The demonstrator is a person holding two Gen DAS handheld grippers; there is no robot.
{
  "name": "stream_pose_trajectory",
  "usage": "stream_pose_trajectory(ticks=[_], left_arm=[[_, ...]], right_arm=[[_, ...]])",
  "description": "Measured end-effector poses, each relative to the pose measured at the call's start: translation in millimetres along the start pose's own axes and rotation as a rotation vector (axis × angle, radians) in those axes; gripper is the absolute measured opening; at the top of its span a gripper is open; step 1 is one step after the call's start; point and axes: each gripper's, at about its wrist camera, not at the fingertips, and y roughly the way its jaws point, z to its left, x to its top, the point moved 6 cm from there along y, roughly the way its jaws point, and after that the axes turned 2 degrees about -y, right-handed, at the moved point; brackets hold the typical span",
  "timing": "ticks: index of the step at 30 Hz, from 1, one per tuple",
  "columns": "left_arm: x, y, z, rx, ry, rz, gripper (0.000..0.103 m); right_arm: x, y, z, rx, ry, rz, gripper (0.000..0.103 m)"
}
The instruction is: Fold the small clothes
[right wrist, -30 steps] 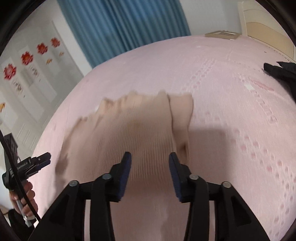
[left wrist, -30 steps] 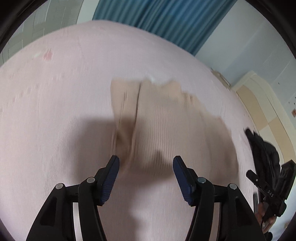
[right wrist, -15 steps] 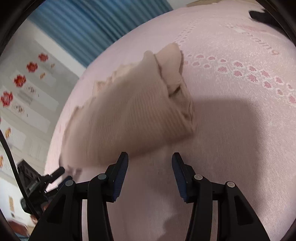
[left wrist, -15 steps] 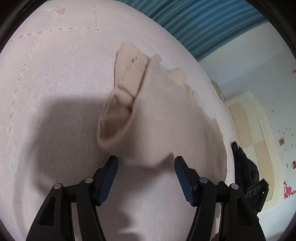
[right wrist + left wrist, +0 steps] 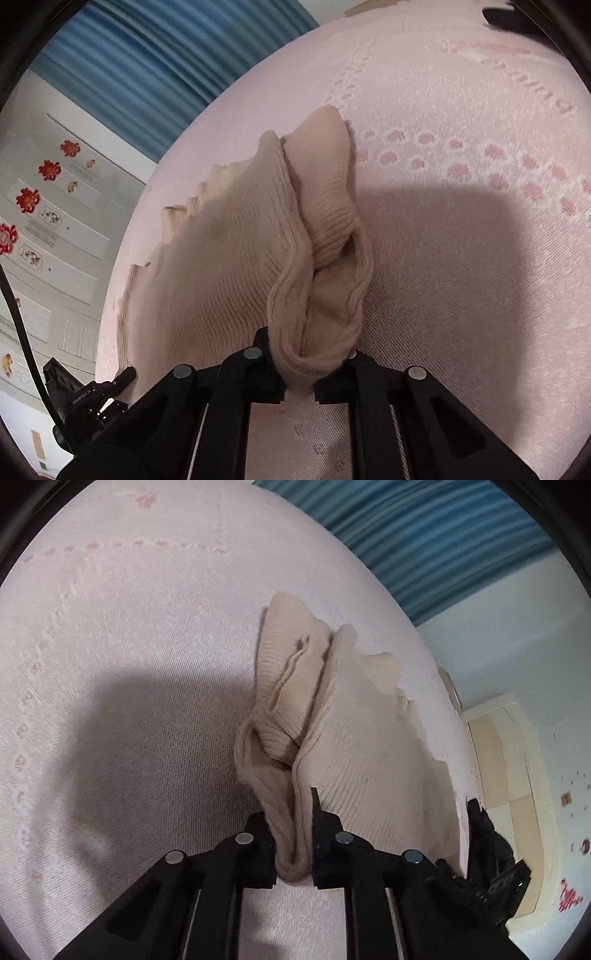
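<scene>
Left gripper: we note its jaws clamped on a bunched corner of the beige ribbed garment. Right gripper: likewise clamped on the garment's other near corner. We see the garment lying on the pink bedspread, its near edge pinched up, a folded sleeve along each outer side, scalloped far edge toward the blue curtain.

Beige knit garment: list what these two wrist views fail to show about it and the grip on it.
- Left wrist view: the left gripper pads are buried in the bunched hem of the beige knit garment.
- Right wrist view: the right gripper pads are hidden likewise by the gathered fabric.
- Both views: the underside is hidden against the pink bedspread.
- Both views: the garment type stays unclear under the folds.
</scene>
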Motion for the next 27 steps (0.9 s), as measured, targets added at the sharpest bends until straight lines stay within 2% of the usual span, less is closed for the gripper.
stream_pose_trajectory(ticks=[6, 8, 18, 21, 24, 27], left_arm=[[-19.1, -28.3, 0.6, 0.048, 0.065, 0.016, 0.011], [-34.4, -40.9, 5.7, 0.057, 0.071, 0.032, 0.011], [-130.2, -121.6, 43.4, 0.091, 0.063, 0.085, 0.011], [-154.1, -141.2, 48.0, 0.088, 0.066, 0.093, 0.012], [-167.8, -150.4, 56.7, 0.093, 0.043, 0.139, 0.015], [-170.4, -158.6, 59.4, 0.117, 0.039, 0.143, 0.027]], right_arm=[[-9.9, -33.1, 10.6, 0.001, -0.045, 0.004, 0.009], [-19.7, -47.5, 12.2, -0.008, -0.065, 0.013, 0.009], [-114.0, -126.3, -4.1, -0.047, -0.115, 0.094, 0.009], [-134.0, -145.8, -9.2, -0.053, -0.116, 0.093, 0.009], [-148.9, -158.8, -10.6, -0.079, -0.143, 0.085, 0.010], [-156.3, -169.9, -7.8, -0.091, -0.177, 0.090, 0.019]])
